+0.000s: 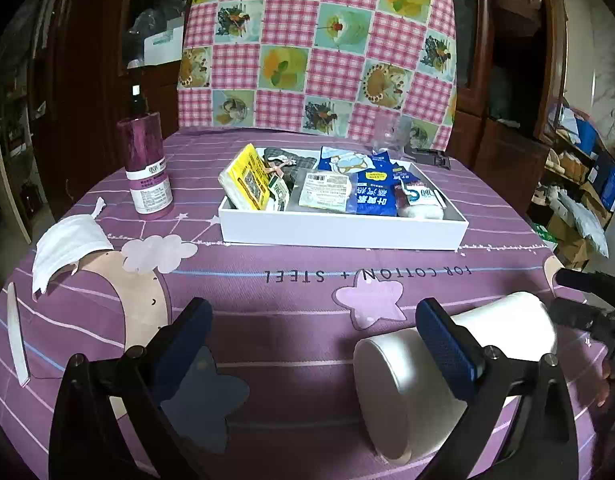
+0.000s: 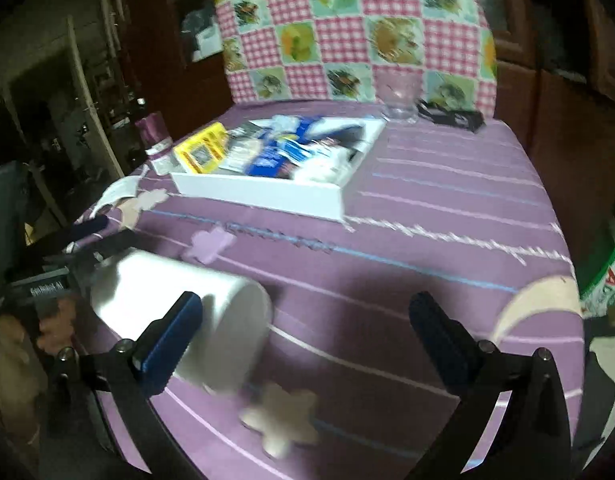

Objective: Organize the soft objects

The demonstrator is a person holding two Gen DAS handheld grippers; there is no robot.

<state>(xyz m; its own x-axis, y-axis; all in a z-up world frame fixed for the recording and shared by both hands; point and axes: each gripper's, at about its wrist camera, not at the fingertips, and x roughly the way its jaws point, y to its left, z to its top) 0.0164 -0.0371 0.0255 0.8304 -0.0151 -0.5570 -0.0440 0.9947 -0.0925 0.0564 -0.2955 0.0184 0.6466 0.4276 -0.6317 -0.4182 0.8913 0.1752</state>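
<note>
Two claws, one white roll between them; the roll is the landmark for these notes.

Left wrist view: left claw spread wide, pinching nothing. White roll lies on its side on the purple surface, just right of the claw's midline. Its long axis runs from the near flat end, low in view, away and to the right. The claw's right finger stands in front of the roll's body; whether it touches, I cannot tell. White tray of packets sits well beyond the roll, toward the far side. A white face mask lies far left of the roll, loose on the cloth. The right claw's dark tips show just past the roll's far end.

Right wrist view (blurred): right claw also spread, empty. Roll lies left of the midline, its flat end facing right toward the gap, the claw's left finger overlapping it. The tray is beyond the roll.

Judgement: the roll is offset inward for both claws; either must shift sideways toward it and close across the round body, not along the axis. Neither is clearly nearer.
</note>
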